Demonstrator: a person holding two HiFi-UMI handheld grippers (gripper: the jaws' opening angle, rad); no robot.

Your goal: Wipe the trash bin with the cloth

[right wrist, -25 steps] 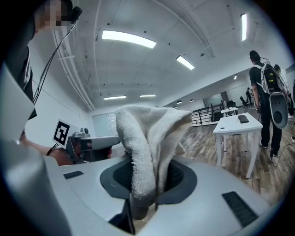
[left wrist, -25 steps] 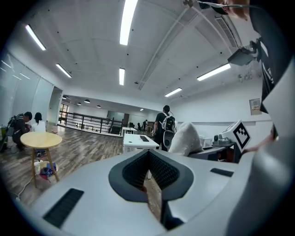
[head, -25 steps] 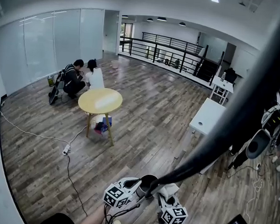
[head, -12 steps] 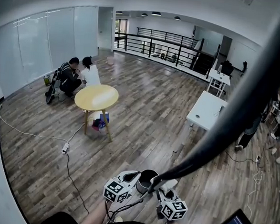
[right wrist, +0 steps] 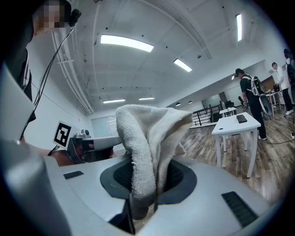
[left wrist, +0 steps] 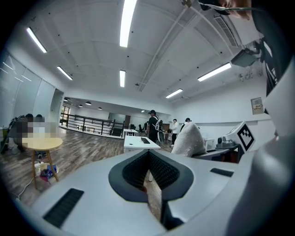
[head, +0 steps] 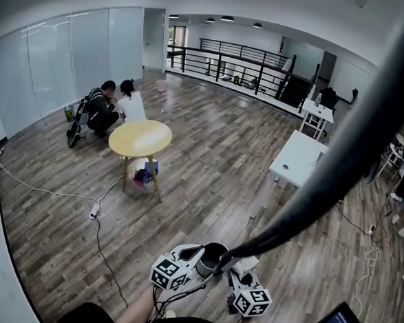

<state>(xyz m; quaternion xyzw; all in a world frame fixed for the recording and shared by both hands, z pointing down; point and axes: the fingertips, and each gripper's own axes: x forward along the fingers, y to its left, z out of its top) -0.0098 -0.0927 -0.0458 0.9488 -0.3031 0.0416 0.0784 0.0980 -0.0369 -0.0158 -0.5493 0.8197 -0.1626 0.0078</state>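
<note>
In the head view a small dark round bin (head: 214, 251) with a pale rim sits low in the picture, between my two grippers. My left gripper (head: 200, 262) reaches its left side; whether it touches the bin is unclear. In the left gripper view that gripper (left wrist: 148, 177) has its jaws drawn to a narrow slit with only floor showing through. My right gripper (head: 239, 270) is shut on a white terry cloth (head: 246, 263) just right of the bin. The cloth (right wrist: 147, 138) stands up in folds out of the right gripper (right wrist: 146, 184).
A round yellow table (head: 140, 138) stands mid-floor, with two people (head: 115, 106) crouched behind it. White desks (head: 298, 161) are on the right and a railing runs along the back. A cable with a power strip (head: 95, 215) crosses the wooden floor. A thick dark cable (head: 340, 153) hangs diagonally at right.
The head view has shifted a little, and grippers, cloth and bin sit slightly higher in it. Their arrangement is the same. The people at the far right edge have left the view.
</note>
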